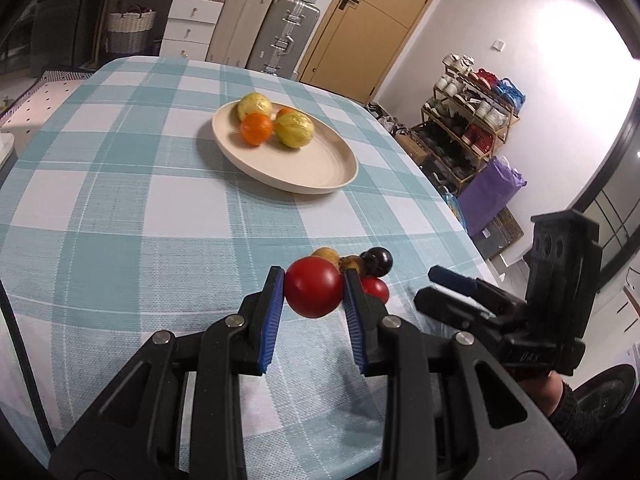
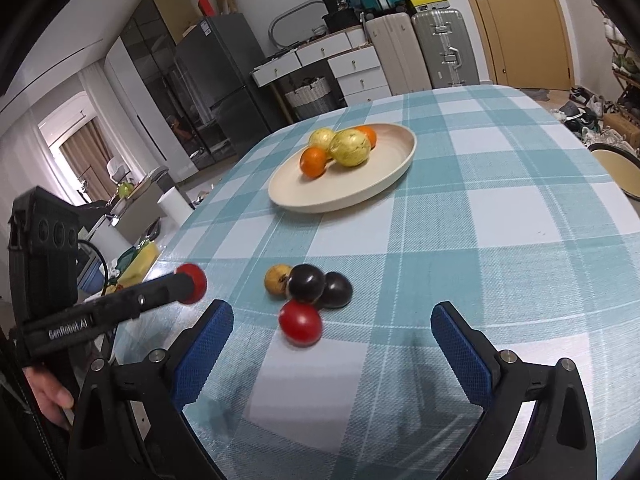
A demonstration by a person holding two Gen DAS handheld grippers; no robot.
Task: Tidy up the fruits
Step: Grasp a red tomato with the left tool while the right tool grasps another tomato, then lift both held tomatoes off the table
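Note:
My left gripper [image 1: 314,294] is shut on a red round fruit [image 1: 313,287] and holds it above the checked tablecloth; it also shows in the right wrist view [image 2: 193,283]. On the cloth lie another red fruit [image 2: 300,323], two dark plums [image 2: 306,282] [image 2: 336,289] and a small brownish-yellow fruit [image 2: 276,278]. A cream plate [image 2: 304,196] farther back holds two oranges [image 2: 313,162] and two yellow-green fruits [image 2: 350,147]. My right gripper [image 2: 332,328] is open and empty, just short of the loose fruits.
The table [image 1: 120,200] has a blue-white checked cloth. Its right edge drops toward a shoe rack [image 1: 468,120] and a purple bag [image 1: 490,194]. Suitcases [image 1: 280,32] and drawers stand behind the table. A chair [image 2: 616,168] is at the right.

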